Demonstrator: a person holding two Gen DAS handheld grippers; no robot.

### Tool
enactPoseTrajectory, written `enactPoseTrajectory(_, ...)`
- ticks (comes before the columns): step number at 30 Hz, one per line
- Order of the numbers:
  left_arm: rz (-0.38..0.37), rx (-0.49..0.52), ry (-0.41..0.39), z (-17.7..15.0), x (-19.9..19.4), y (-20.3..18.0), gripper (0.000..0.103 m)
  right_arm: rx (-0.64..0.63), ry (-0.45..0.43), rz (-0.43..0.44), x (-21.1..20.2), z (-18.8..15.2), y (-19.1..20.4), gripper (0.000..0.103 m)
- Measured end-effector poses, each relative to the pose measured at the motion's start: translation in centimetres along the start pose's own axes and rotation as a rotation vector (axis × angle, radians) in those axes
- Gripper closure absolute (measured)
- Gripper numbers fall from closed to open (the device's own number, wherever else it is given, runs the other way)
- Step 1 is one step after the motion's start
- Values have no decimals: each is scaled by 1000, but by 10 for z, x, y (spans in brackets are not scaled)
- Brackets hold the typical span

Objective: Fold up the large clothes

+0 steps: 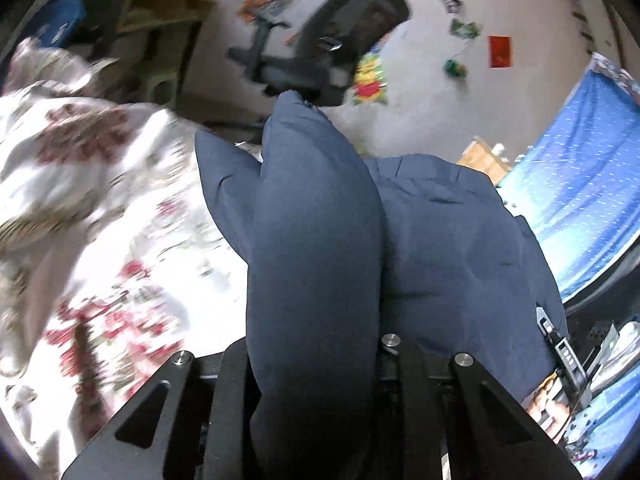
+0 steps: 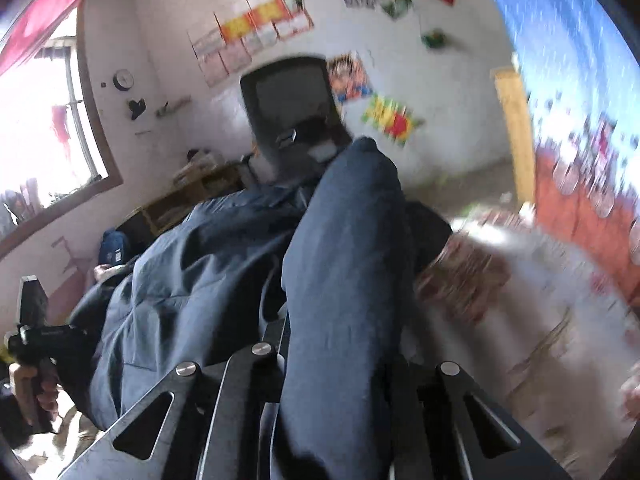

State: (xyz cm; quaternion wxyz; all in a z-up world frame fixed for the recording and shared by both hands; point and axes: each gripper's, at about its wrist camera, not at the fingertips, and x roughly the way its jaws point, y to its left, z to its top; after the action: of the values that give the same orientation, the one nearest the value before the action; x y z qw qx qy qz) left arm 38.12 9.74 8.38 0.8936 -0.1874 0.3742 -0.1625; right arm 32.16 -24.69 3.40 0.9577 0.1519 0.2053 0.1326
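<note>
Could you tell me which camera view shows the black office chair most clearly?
The left wrist view shows the office chair best: backrest, an armrest and the seat all appear, though tilted and blurred. The right wrist view shows the backrest head-on, but the navy garment hides its lower part.

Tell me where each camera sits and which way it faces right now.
Left wrist: on the left tool, looking along its fingers over the navy garment pinched between them, toward the chair, wall and floral bedding; the right tool shows at the right edge.
Right wrist: on the right tool, looking over the same garment toward the chair and window; the left tool and hand show lower left.
Shared: garment, chair, wall posters.
</note>
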Motion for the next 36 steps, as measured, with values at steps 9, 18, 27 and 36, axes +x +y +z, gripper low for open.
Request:
enactPoseTrajectory(9,-52,77,26,1,93,-58,85,-4,-126,-189,-26,15,-43,90)
enactPoseTrajectory(18,-15,-13,73,-16,121,-23,78,111,-61,-242,-12,3,-85,86)
enactPoseTrajectory(27,114,-60,120,-10,113,-17,49,224,-35,-355,-22,-7,-99,20)
enactPoseTrajectory(36,230,-13,-24,-13,70,-45,8,144,-52,-385,-35,-5,-72,7)
